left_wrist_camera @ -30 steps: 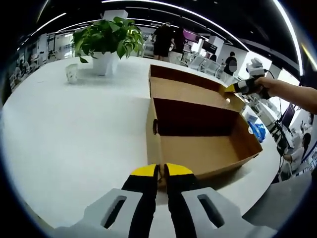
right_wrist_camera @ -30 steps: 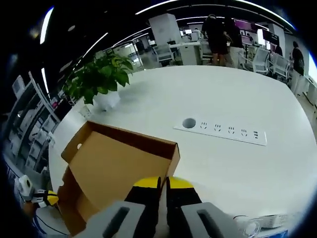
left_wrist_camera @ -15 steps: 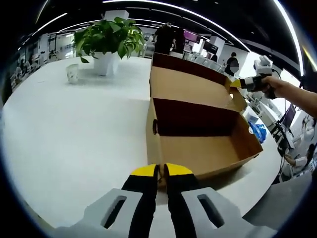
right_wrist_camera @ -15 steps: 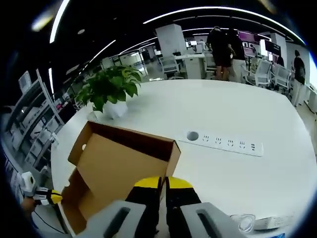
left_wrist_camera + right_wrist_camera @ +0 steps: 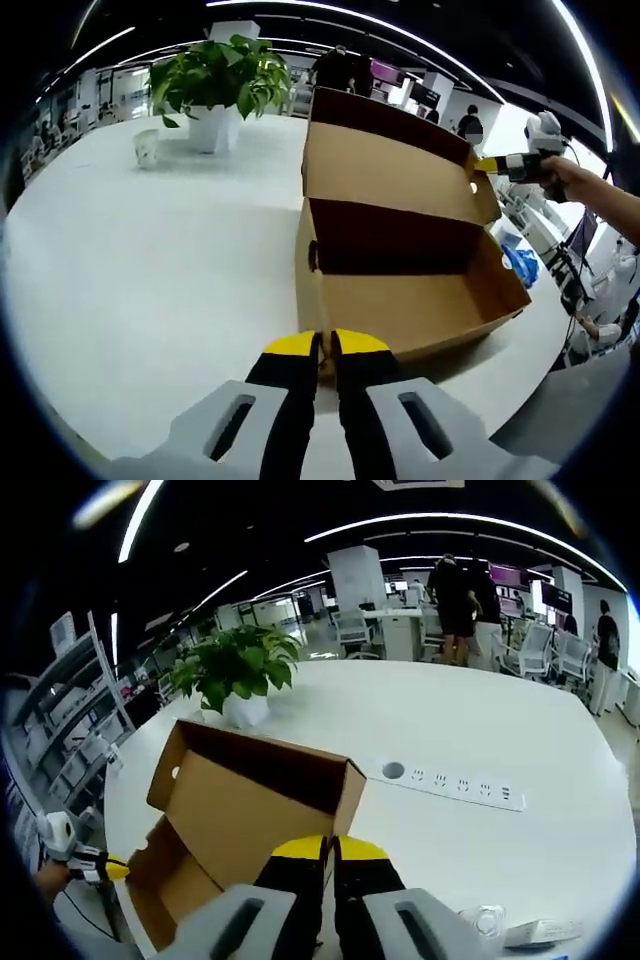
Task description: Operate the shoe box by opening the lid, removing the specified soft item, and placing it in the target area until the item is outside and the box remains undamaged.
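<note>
While the shoe box point(image 5: 400, 285) sits on the white table point(image 5: 150, 270), the left gripper point(image 5: 326, 345) has its yellow-tipped jaws pressed together on the box's near front wall. Seen along that gripper, the box stretches away with its brown inside open to view. Its lid point(image 5: 390, 170) is tilted up at the far side, hinged along the back wall. The right gripper point(image 5: 327, 848) has its jaws clamped on the lid's edge, with the lid's tan underside spreading out to its left. A potted plant point(image 5: 215, 80) and a small cup point(image 5: 146, 148) stand well apart from the box. A strip of power sockets point(image 5: 450, 783) lies set into the table.
</note>
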A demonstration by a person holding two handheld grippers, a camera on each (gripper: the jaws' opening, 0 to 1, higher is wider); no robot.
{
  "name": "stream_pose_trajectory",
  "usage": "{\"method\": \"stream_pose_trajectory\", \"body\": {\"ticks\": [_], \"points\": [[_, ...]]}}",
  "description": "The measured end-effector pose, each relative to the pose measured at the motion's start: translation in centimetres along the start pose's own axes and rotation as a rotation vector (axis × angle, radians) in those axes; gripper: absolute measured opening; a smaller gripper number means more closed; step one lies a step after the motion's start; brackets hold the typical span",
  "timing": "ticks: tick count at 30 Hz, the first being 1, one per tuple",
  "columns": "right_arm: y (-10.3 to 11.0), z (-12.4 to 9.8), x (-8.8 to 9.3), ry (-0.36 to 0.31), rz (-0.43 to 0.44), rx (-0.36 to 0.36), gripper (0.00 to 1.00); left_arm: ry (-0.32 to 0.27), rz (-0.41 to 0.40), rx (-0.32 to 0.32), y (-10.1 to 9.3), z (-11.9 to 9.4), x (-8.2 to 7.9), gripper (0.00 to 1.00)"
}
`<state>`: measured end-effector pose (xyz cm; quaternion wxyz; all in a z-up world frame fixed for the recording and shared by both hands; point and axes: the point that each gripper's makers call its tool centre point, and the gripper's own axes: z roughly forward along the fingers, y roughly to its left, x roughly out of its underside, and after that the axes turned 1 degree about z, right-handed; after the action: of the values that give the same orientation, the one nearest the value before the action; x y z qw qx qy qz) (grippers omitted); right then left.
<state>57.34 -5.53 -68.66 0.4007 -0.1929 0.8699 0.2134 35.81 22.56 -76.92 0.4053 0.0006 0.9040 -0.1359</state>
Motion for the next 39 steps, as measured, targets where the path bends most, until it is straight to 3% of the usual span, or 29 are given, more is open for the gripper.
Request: {"method": "stream_pose_trajectory", "body": {"ticks": [7, 19, 39], "points": [[0.2, -0.7, -0.1, -0.025, -0.015, -0.01, 0.0, 0.002, 0.007, 0.0, 0.0, -0.1, 0.0, 0.03], [2.7, -4.1, 1.1, -0.076, -0.043, -0.029, 0.0, -0.002, -0.001, 0.006, 0.1, -0.1, -0.1, 0.03], [3.8, -5.7, 1.9, -0.14, -0.087, -0.034, 0.0, -0.003, 0.014, 0.008, 0.1, -0.1, -0.1, 0.04]]}}
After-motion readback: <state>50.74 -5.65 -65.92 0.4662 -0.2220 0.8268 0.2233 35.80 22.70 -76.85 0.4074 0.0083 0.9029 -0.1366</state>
